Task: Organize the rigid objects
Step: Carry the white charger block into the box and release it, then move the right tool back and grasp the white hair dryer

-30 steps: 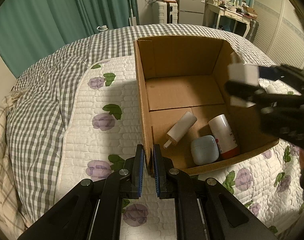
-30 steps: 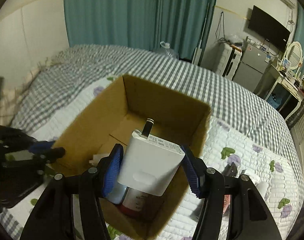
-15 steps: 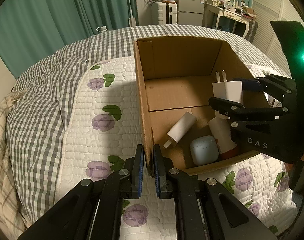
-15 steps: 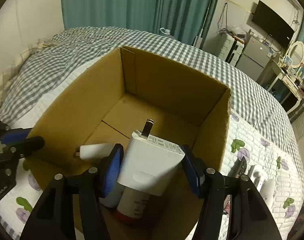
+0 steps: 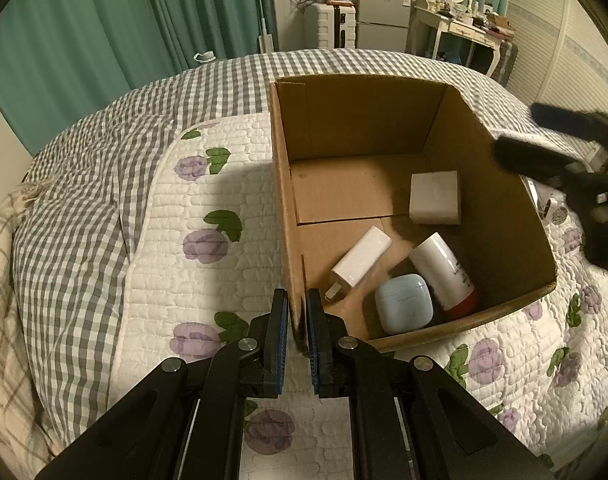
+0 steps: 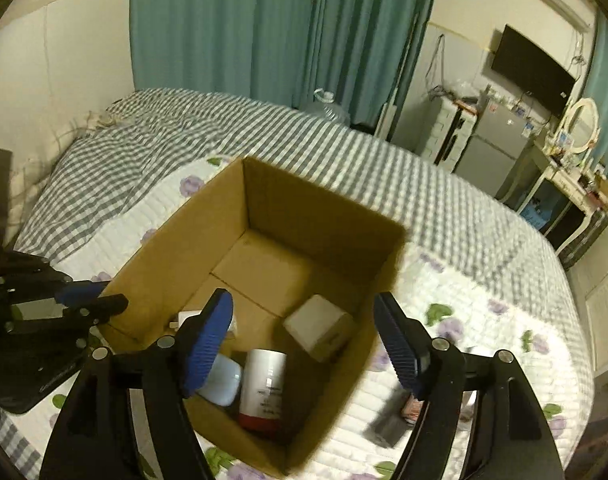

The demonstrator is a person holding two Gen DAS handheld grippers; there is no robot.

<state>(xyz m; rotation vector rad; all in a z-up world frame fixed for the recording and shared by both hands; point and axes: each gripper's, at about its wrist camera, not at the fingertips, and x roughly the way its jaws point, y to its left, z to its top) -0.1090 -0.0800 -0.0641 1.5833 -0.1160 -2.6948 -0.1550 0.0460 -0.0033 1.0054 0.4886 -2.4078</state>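
An open cardboard box (image 5: 504, 216) stands on the bed. My left gripper (image 5: 296, 334) is shut on the box's near left wall at its corner. Inside lie a white square charger (image 5: 435, 197), a slim white charger (image 5: 360, 262), a pale blue earbud case (image 5: 404, 303) and a white bottle with a red cap (image 5: 444, 270). My right gripper (image 6: 304, 344) is open and empty above the box (image 6: 176, 264). The square charger (image 6: 320, 326), the bottle (image 6: 266, 388) and the earbud case (image 6: 224, 380) show between its fingers.
The bed has a white floral quilt (image 5: 208, 240) over a grey checked cover (image 5: 84, 168). Small items lie on the quilt right of the box (image 6: 388, 428). Green curtains, a fridge and a dressing table stand behind the bed.
My right gripper has opened and let go of the square white charger, which now lies on the box floor. The gripper has risen out of the box. The left gripper has not moved.
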